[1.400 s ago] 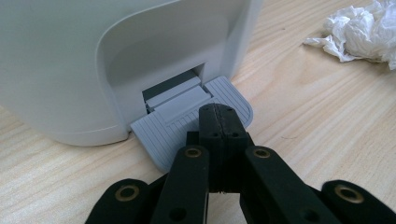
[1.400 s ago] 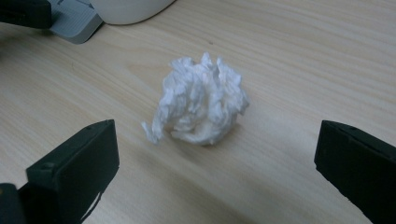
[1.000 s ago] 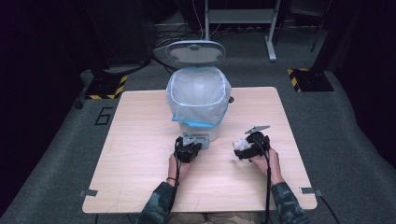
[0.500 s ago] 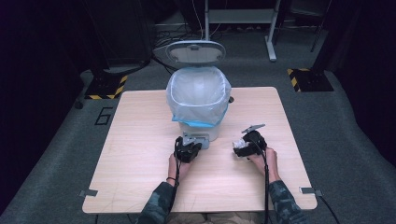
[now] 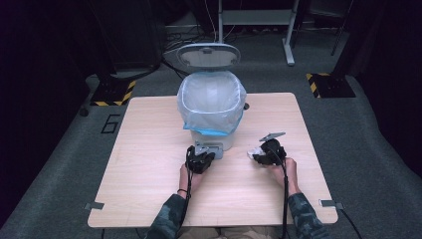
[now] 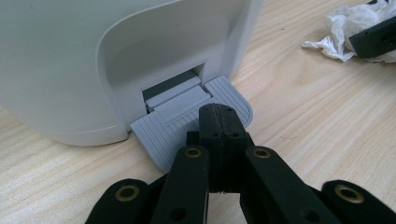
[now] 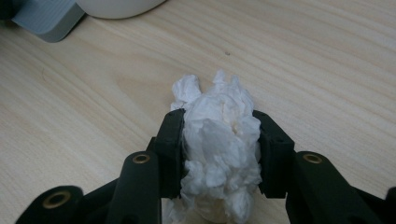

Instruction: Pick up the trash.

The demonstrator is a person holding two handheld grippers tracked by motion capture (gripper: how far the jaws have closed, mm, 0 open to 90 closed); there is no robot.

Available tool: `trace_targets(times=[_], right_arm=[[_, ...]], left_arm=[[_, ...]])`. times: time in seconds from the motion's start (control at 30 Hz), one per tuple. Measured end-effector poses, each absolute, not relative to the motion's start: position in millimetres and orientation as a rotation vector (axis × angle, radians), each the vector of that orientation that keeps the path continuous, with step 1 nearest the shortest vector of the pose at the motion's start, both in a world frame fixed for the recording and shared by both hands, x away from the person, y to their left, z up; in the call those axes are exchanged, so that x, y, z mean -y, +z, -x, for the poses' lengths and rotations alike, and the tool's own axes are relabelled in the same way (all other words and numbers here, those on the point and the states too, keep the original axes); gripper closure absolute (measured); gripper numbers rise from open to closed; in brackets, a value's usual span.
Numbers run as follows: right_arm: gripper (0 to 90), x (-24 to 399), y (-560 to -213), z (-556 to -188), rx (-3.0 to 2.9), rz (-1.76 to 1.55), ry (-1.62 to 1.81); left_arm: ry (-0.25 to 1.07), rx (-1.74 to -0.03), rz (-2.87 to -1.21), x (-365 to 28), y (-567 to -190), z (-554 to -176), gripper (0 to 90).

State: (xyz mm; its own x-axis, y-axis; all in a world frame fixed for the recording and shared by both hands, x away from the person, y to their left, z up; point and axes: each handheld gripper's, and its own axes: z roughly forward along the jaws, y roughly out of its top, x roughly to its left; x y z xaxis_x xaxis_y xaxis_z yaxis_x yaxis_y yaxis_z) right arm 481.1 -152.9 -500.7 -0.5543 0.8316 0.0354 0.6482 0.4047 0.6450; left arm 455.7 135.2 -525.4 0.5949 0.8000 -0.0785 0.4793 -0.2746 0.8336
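A white pedal bin (image 5: 213, 127) was seen at the counter's (image 5: 149, 164) far-centre, lid (image 5: 209, 54) tipped up and back, lined w/ a clear bag (image 5: 211, 102) folded over the rim, blue band at its lower edge. Nothing could be made out inside; the liner's interior read as pale and blurred. The grey ribbed pedal (image 6: 187, 123) was pressed on by the left hand-held gripper (image 6: 218, 122), jaws pressed together w/ nothing between them. A crumpled white tissue (image 7: 219, 144) was pinched by the right hand-held gripper (image 7: 219, 154), low over the wood, right of the bin and apart from it.

The counter was light wood-grain, otherwise bare. Grey carpet lay around it, w/ a "6" marked on the floor (image 5: 110, 123) at left, yellow-black striped blocks (image 5: 112, 94) at either side, and metal frame legs (image 5: 288, 35) and cables behind. The room beyond was dark.

Sleeves were cut off at the bottom edge of the high view. Whether the tissue touched the counter couldn't be told.
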Motion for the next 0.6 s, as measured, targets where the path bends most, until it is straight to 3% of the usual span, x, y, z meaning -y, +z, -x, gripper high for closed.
trace_targets(times=[0.6], right_arm=[[60.5, 167, -469, -475, -2.361, -1.290, 0.997]], left_arm=[[0.454, -1.017, -1.946, -137, -525, -456, 90.0]])
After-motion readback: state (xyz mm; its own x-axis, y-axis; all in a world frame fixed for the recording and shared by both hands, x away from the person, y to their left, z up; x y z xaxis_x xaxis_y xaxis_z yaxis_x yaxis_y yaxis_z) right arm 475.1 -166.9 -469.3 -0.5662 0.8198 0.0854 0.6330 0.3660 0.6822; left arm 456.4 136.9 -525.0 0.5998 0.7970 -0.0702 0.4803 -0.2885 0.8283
